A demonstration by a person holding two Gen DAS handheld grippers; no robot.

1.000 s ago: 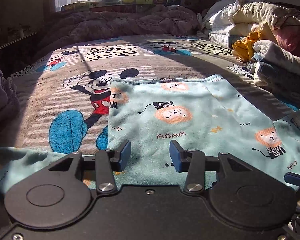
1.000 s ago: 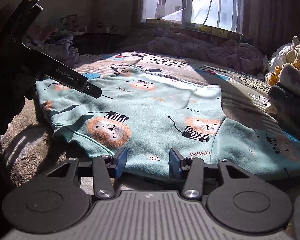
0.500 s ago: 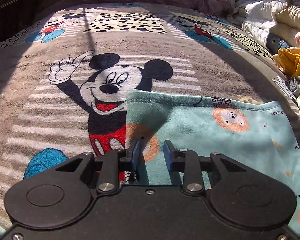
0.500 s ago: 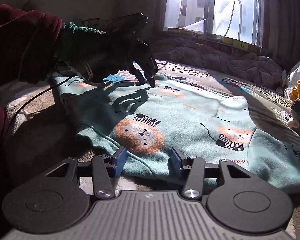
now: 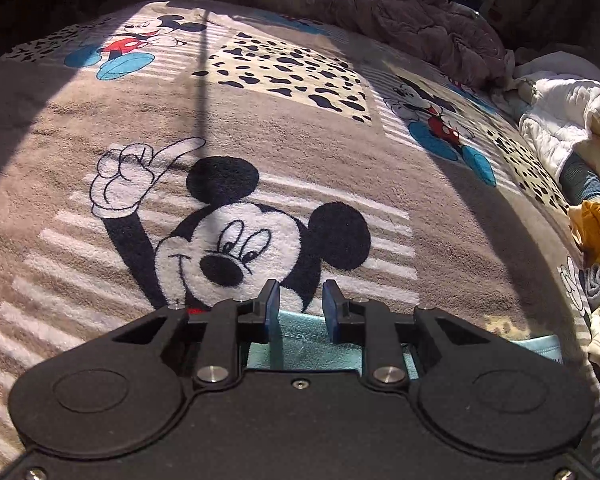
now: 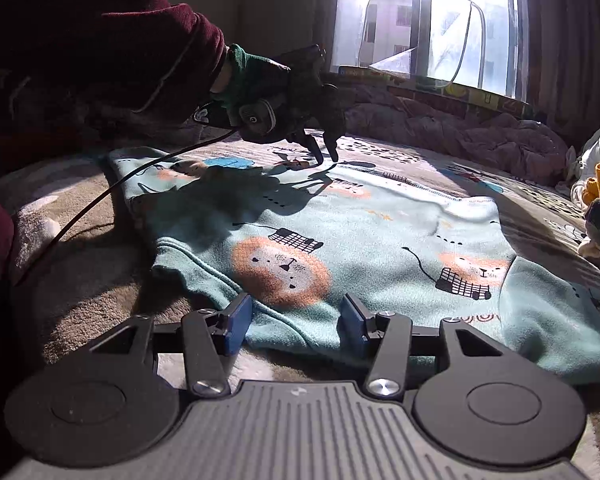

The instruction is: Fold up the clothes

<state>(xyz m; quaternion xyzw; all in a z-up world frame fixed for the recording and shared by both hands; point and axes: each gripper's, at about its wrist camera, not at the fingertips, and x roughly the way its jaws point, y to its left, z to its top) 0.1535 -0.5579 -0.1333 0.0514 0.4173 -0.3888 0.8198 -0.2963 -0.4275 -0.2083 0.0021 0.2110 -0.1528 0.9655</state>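
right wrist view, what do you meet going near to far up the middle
right claw → lion top → mickey blanket → rumpled purple quilt → window

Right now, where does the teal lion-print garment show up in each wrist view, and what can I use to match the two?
Left wrist: only the teal lion-print garment's far edge shows, bottom centre, between the left gripper's open fingers.
Right wrist: it fills the middle of the picture, spread flat; the right gripper is open at its near hem.
Shared landmark: the Mickey Mouse blanket under it.
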